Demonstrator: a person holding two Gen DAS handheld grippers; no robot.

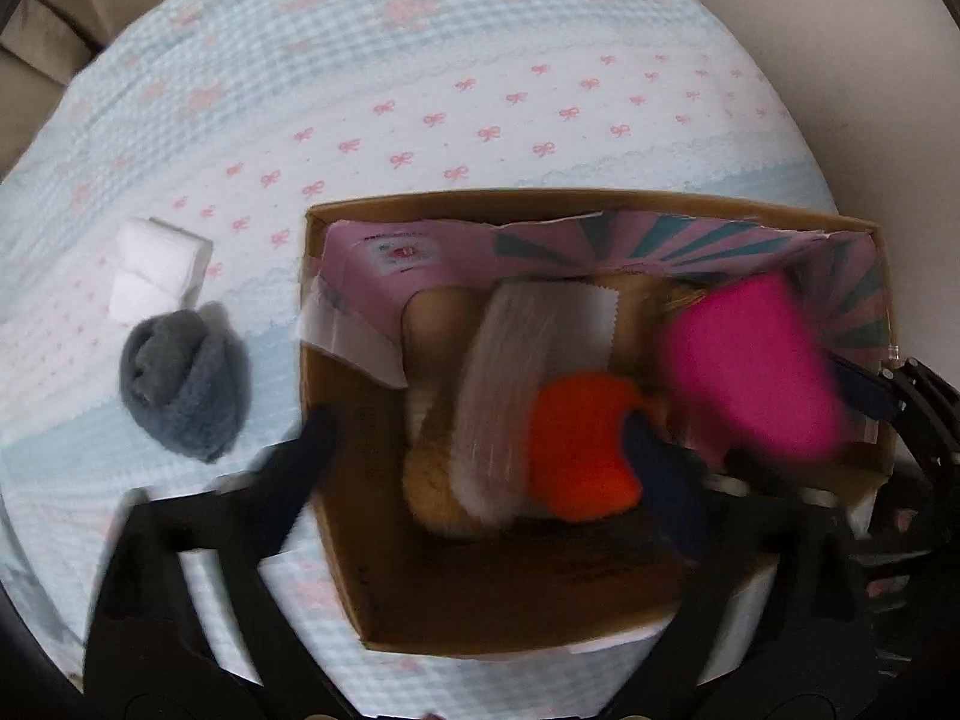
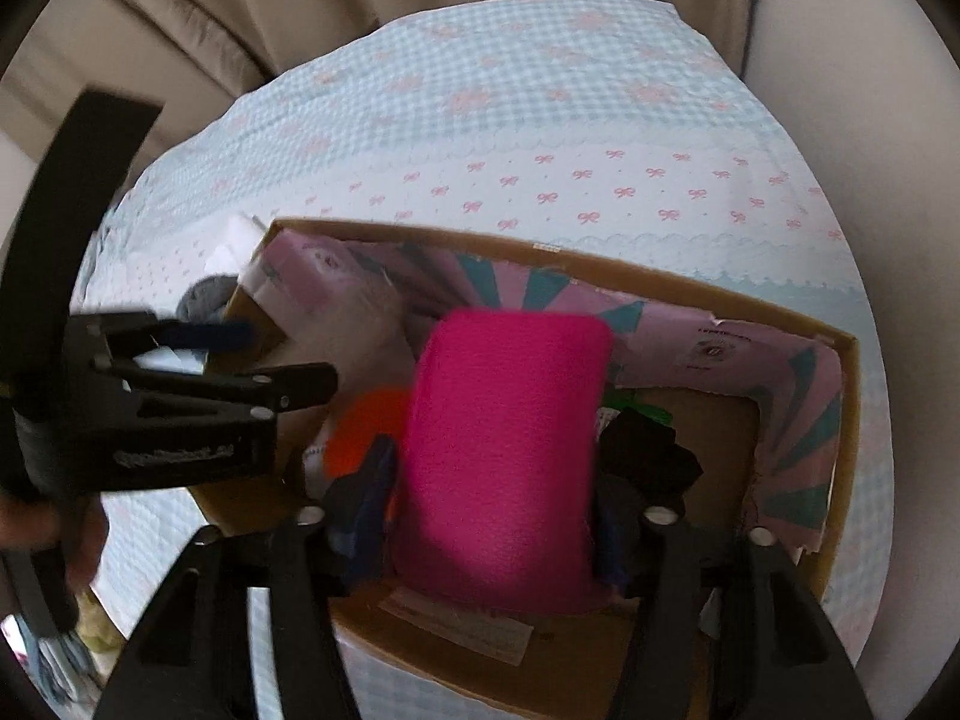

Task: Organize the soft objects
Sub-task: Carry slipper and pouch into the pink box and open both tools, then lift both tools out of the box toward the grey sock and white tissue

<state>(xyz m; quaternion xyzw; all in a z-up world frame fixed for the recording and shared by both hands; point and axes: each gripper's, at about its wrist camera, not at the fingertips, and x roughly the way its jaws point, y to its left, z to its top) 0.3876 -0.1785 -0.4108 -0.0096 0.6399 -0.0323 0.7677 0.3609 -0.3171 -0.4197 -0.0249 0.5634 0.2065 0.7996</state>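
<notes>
Clearly clamped on the pink sponge (image 2: 504,468) by the right hand-held gripper (image 2: 489,522), above the cardboard box (image 2: 834,480). Left hand-held gripper (image 1: 480,462) spread wide, empty, over the same box. Orange ball (image 1: 579,450) inside the box; grey sock (image 1: 183,384) left of it.

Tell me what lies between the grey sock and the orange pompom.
The box's cardboard wall, then the white-and-tan plush, between grey sock and orange pompom: left wrist view.
</notes>
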